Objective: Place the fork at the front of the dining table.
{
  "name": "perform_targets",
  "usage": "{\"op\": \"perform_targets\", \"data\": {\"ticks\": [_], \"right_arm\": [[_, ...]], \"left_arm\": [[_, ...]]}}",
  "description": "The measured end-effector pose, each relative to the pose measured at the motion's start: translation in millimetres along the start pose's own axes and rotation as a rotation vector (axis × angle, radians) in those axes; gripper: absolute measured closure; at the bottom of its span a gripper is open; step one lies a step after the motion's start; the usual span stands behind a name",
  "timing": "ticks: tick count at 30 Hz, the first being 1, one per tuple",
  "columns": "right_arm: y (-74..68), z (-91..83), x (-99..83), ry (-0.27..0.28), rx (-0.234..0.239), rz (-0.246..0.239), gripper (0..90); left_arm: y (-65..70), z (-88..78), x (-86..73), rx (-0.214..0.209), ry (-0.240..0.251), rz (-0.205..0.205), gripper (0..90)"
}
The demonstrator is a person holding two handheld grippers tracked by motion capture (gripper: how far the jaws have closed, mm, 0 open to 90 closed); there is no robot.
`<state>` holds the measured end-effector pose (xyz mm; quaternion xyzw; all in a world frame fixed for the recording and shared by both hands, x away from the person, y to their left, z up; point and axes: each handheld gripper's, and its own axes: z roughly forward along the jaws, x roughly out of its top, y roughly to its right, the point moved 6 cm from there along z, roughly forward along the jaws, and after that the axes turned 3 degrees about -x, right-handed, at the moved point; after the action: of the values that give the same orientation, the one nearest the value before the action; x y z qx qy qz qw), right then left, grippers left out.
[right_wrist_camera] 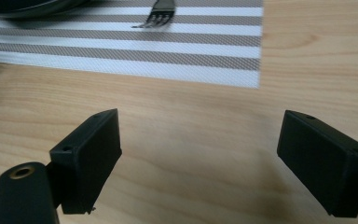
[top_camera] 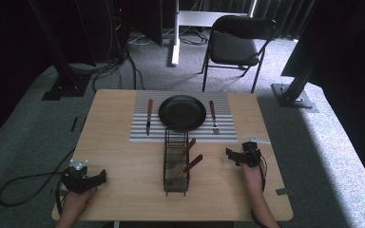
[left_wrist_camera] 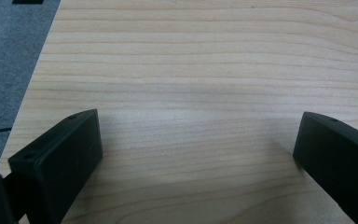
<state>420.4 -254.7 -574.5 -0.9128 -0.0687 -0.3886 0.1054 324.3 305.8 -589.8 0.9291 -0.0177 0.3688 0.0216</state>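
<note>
High view puts the wire basket right in the middle of the table, between the two grippers, with a couple of wooden-handled utensils leaning in it, handles poking up toward the right. I can't tell what their business ends are through the mesh.

My guess is these handle easy: light, stiff, nothing fragile. The wooden handles should give decent grip, while any metal part would be slicker and thinner, so I'd pinch mid-handle where it sticks out above the rim. The basket itself looks light too, so it might shift or tip if a utensil snags on the wire while coming out.

Just past the basket there's a striped placemat with a black plate on it, a knife on its left and a fork on its right. The right gripper view catches the fork's tines on the mat.

The right gripper hovers near the basket's right side, jaws spread wide and holding nothing. The left gripper sits well off near the table's left front corner, also wide and empty over bare wood.
</note>
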Motion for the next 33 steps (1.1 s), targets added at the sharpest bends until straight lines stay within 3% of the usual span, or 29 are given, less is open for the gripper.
{"op": "perform_targets", "data": {"ticks": [10,15,20,33], "right_arm": [[17.3,-23.8,-20.6,0.025,-0.065,-0.018,12.8],[21.5,-33.5,-33.5,0.024,-0.072,-0.036,12.8],[23.5,-40.8,-46.5,0.015,-0.114,-0.101,12.8],[24.6,-69.4,-68.5,0.060,-0.081,-0.090,12.5]], "left_arm": [[0.0,0.0,0.0,0.000,0.000,0.000,1.0],[0.0,0.0,0.0,0.000,0.000,0.000,1.0],[0.0,0.0,0.0,0.000,0.000,0.000,1.0],[0.1,0.0,0.1,0.000,-0.001,-0.002,1.0]]}}
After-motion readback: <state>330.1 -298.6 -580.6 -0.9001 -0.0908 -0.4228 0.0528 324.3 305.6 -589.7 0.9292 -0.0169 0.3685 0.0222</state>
